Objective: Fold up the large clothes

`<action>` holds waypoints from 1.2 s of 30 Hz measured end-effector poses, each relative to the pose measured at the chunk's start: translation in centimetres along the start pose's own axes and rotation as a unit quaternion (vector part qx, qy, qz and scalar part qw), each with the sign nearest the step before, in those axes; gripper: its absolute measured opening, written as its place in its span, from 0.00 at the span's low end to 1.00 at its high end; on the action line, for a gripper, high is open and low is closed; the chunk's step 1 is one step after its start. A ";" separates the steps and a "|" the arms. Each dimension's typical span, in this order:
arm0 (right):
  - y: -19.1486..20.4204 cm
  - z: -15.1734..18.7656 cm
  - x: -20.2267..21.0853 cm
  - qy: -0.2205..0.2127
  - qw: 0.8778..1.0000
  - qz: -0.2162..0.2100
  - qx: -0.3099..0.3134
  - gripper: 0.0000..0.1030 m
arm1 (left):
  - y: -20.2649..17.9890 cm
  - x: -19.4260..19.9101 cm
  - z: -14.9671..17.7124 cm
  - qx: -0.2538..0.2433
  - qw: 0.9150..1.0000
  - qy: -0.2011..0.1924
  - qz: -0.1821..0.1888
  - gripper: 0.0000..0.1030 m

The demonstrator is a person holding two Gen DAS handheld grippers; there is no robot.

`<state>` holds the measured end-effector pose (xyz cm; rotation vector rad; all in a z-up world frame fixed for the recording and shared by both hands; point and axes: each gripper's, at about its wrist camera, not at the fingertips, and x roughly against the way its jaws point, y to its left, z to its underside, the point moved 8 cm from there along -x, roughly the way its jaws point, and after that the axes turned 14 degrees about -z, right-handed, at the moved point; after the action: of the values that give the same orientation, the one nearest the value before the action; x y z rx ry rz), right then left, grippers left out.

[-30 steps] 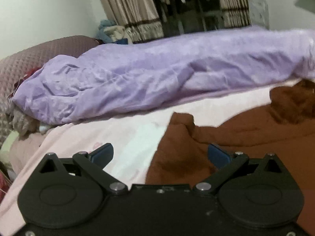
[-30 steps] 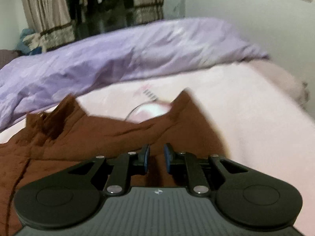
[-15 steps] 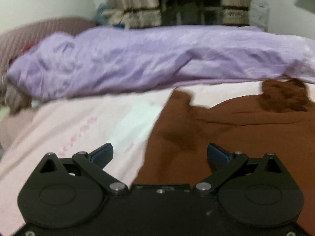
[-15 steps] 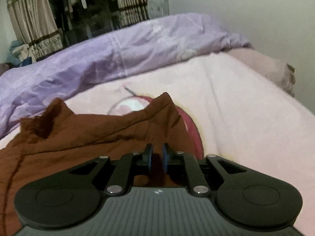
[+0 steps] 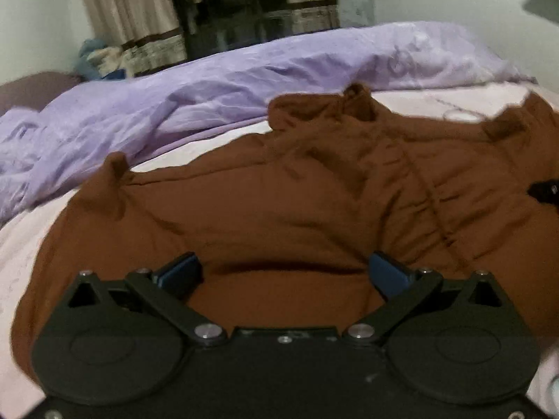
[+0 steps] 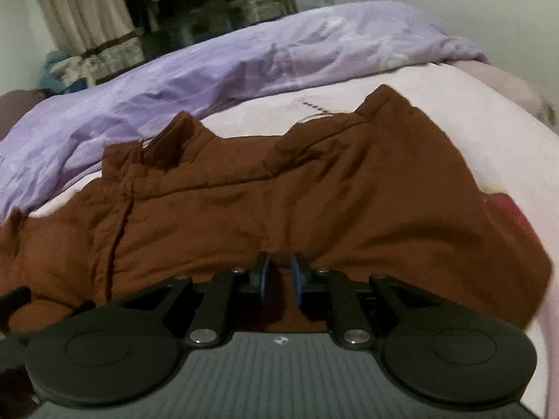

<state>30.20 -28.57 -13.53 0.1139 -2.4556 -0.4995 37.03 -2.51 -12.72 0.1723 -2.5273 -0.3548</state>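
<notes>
A large brown garment (image 5: 279, 202) lies spread and creased on the pink bed sheet (image 5: 21, 244); it also fills the middle of the right wrist view (image 6: 297, 202). My left gripper (image 5: 283, 272) is open, its blue pads wide apart over the garment's near part, with a fold of cloth between them. My right gripper (image 6: 278, 279) is nearly closed on a pinch of the brown garment's near edge. The tip of the right gripper shows at the right edge of the left wrist view (image 5: 545, 190).
A rumpled purple duvet (image 5: 227, 94) lies along the far side of the bed, also in the right wrist view (image 6: 244, 66). Curtains and a dark window (image 5: 223, 17) stand behind. A pink pillow (image 6: 517, 87) is at the far right.
Both grippers have moved so the brown garment now fills each view. The left gripper has shifted from the garment's left edge to over its middle. The right stays shut on the cloth.
</notes>
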 end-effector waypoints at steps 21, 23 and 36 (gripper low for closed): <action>7.5 1.2 3.4 0.011 0.996 -0.082 0.039 0.21 | 3.3 2.2 -3.3 0.024 0.999 0.026 0.006 1.00; 6.5 2.7 0.5 0.042 0.996 -0.064 0.037 0.19 | 3.2 -0.8 -1.0 -0.005 0.997 0.076 0.002 1.00; 0.8 0.7 5.1 0.007 1.000 -0.002 0.024 0.27 | 9.6 -0.6 -2.1 0.026 0.998 0.022 -0.051 1.00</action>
<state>25.78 -28.62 -10.86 0.1408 -2.4541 -0.4391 38.29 6.31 -8.63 0.3257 -2.4921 -0.3220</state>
